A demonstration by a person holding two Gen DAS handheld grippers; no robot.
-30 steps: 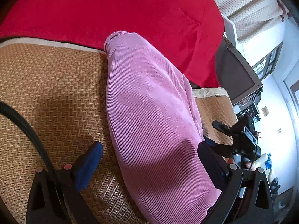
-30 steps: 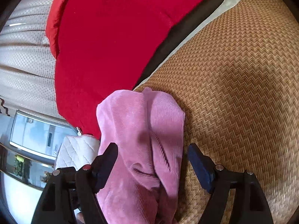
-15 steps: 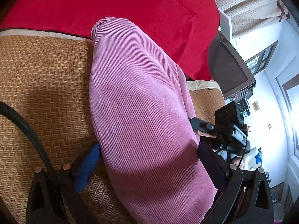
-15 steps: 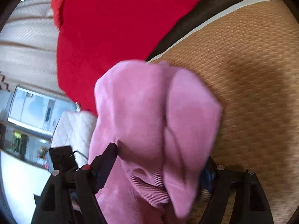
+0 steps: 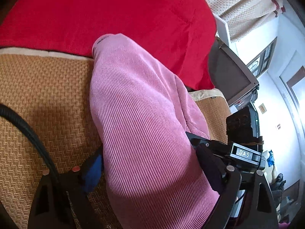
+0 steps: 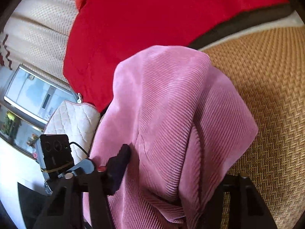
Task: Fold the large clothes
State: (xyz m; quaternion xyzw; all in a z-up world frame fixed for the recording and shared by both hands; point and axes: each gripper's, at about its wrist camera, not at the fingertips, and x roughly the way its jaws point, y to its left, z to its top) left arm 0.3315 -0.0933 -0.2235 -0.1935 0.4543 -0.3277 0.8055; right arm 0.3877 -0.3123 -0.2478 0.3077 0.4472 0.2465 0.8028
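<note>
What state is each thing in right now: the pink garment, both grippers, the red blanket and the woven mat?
Pink garment: bunched lengthwise, lying on the mat, between both grippers' jaws.
Left gripper: jaws closing around the garment.
Right gripper: jaws closing around the garment; its right finger is hidden by cloth.
Red blanket: spread out beyond the mat.
Woven mat: flat under the garment.

Pink garment [image 6: 171,114] now bunched deeper between both closing grippers — right gripper [image 6: 171,171] rolled, nearer the left gripper [image 5: 148,164].

both wrist cams sit close, angled down along their fingers; both share the pink garment [image 5: 144,126] [image 6: 171,118], woven mat [image 5: 43,99] [image 6: 266,99], red blanket [image 5: 114,15] [image 6: 152,13].
</note>
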